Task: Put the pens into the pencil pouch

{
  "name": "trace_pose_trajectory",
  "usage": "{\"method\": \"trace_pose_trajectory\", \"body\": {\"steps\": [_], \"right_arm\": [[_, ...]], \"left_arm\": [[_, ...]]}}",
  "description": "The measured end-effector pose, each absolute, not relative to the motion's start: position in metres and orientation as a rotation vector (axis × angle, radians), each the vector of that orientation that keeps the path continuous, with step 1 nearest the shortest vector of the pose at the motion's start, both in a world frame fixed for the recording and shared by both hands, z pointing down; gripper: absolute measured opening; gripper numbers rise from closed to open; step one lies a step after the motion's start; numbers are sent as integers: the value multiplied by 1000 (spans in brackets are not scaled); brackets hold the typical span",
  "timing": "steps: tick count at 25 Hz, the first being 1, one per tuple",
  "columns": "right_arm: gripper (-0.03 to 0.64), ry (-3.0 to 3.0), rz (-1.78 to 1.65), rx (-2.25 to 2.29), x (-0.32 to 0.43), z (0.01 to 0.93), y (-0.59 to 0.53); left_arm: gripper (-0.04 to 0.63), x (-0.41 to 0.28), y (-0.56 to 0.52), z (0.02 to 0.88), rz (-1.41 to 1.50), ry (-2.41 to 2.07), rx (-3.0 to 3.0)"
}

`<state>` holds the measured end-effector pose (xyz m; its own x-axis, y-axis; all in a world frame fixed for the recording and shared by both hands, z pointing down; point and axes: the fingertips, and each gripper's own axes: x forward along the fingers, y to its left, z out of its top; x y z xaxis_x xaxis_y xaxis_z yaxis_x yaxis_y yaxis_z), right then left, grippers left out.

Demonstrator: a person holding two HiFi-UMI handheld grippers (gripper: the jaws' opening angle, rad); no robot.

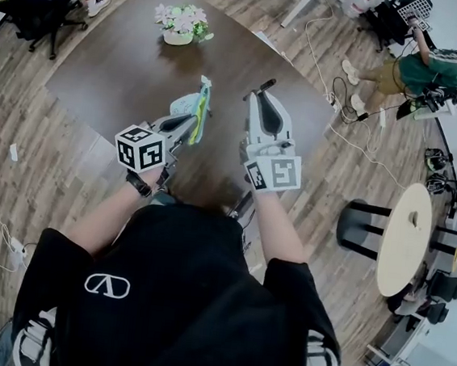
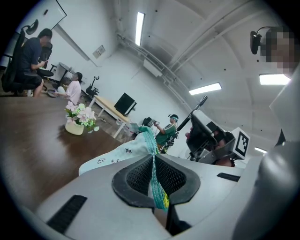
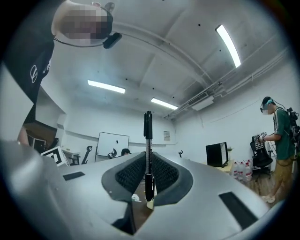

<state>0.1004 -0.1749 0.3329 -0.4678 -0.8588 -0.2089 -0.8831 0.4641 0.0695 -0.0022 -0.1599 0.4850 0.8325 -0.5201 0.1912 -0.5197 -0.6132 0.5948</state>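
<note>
1. I see the pen (image 3: pixel 148 150) clamped in my right gripper (image 3: pixel 148 161). Its jaws are closed on the lower barrel, and the capped end stands straight out past the tips.
2. The pouch (image 2: pixel 133 149) is pinched in my left gripper (image 2: pixel 154 164). The jaws are pressed together on its teal mesh edge, and the pale fabric hangs out beyond the tips and to their left.
3. From the head view, both forearms reach forward from my chest, with the left gripper (image 1: pixel 190 124) just beside the right gripper (image 1: pixel 261 100). The pouch (image 1: pixel 193 105) and pen (image 1: pixel 264 86) are close together but apart.
4. The right gripper tilts a little upward, since its view takes in mostly ceiling and wall. The left gripper lies about level and points across the table (image 1: pixel 119 65).
5. Hard to make out:
   - The pouch's opening shows in no view.
   - The left gripper covers most of the pouch's body in the head view.
   - The pen's lowest end sinks between the pads.
   - In the head view only the pen's tip clears the right gripper.
6. Ahead of the left gripper, well off, stands a flower pot (image 1: pixel 180 25). Far right of the right gripper, a person in green (image 1: pixel 427 71) stands on the floor.
</note>
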Motion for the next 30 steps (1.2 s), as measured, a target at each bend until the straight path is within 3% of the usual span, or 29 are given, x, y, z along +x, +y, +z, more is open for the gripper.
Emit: {"method": "trace_pose_trajectory", "body": {"steps": [8, 23, 24, 26, 30], "right_arm": [[41, 2647, 118, -1329, 25, 353, -159], [43, 2698, -64, -1306, 31, 377, -166], [46, 2710, -68, -1288, 29, 377, -165], [118, 2736, -56, -1247, 25, 374, -163], [117, 2784, -20, -1202, 21, 369, -161]], "left_arm": [[15, 2, -159, 476, -16, -739, 2366], [15, 6, -157, 411, -246, -656, 2399], [15, 6, -158, 410, -252, -655, 2397], [15, 5, -159, 410, -260, -656, 2392], [15, 4, -165, 410, -272, -657, 2384]]}}
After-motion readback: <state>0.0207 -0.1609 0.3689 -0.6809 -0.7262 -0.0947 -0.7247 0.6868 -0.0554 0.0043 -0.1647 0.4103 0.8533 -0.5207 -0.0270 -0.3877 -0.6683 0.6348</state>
